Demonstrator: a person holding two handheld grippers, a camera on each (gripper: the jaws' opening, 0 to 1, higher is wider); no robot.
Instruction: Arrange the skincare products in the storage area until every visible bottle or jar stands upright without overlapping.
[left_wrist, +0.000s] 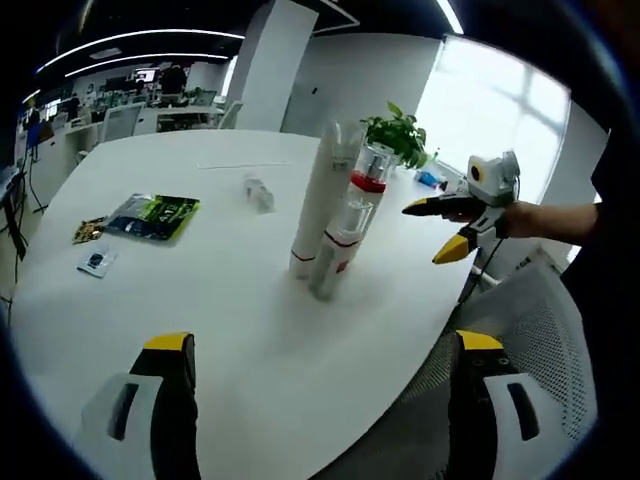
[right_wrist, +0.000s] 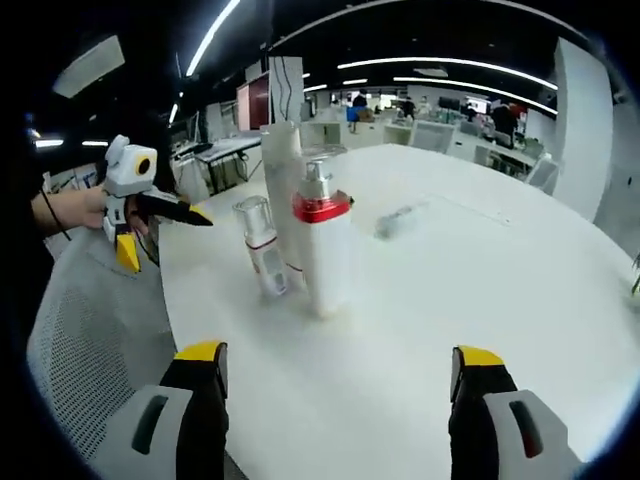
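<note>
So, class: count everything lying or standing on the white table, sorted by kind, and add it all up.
Upright tube: 1
Upright bottles: 2
Small clear item lying flat: 1
Green packet: 1
Small sachets: 2
Potted plant: 1
Small blue item by the plant: 1
Total: 9

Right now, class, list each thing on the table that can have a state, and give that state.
white tube: upright
bottle with the red band: upright, cap on
small clear bottle: upright, cap on
green packet: lying flat
small clear item: lying on its side
left gripper: open, empty
right gripper: open, empty
</note>
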